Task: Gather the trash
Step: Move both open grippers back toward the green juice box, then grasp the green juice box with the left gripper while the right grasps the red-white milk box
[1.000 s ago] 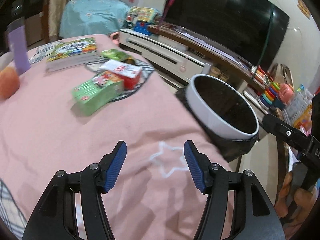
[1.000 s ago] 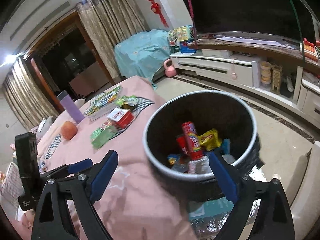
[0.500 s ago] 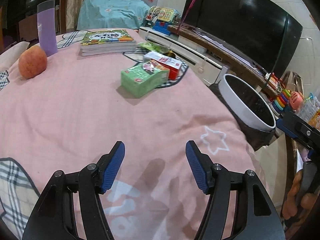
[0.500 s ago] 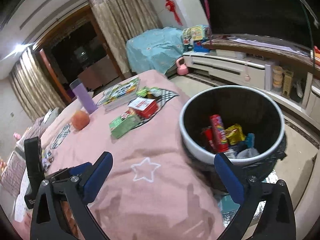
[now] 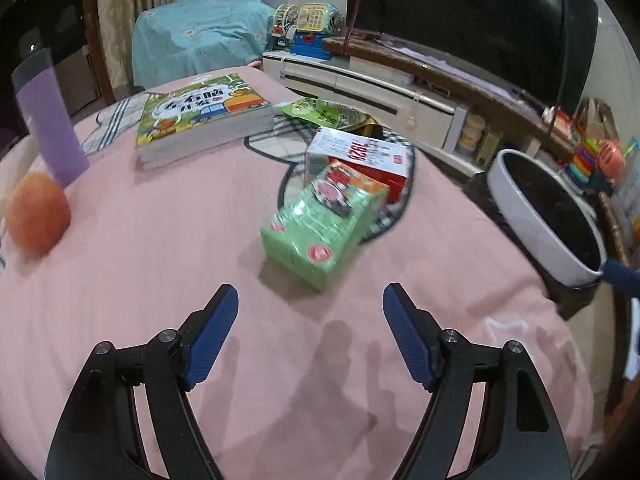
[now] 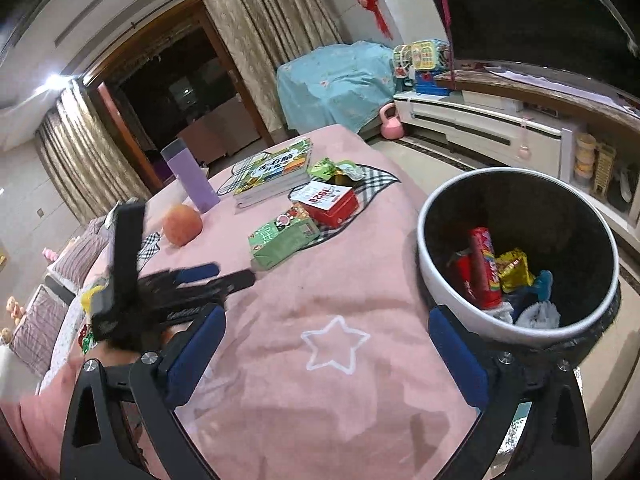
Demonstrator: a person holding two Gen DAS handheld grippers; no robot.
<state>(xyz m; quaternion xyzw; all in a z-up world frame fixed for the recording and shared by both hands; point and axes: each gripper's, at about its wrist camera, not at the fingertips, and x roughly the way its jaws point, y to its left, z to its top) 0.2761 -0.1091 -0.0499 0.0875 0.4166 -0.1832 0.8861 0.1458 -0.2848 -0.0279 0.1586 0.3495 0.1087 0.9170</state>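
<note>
A green carton [image 5: 324,226] [image 6: 283,241] lies on the pink tablecloth [image 5: 160,272], just beyond my left gripper [image 5: 310,312], whose jaws are opening with nothing between them. Behind the carton sit a red-and-white box [image 5: 362,156] [image 6: 328,202] and a green wrapper [image 5: 320,110] [image 6: 325,168]. A white bin [image 6: 516,256] [image 5: 540,220] with a black liner stands beside the table and holds several wrappers. My right gripper [image 6: 326,322] hangs open over the cloth's star print, left of the bin. The left gripper [image 6: 224,276] also shows in the right wrist view, blurred.
A stack of books [image 5: 204,114], a purple cup [image 5: 50,128] and an orange fruit [image 5: 38,218] stand on the table's far left. A TV bench [image 5: 400,92] with toys and a dark screen [image 5: 480,20] runs behind. A pink kettlebell [image 6: 391,122] rests on the floor.
My left gripper has swung left from the bin toward the green carton and widened its jaws. My right gripper has drawn back from over the bin to the tablecloth.
</note>
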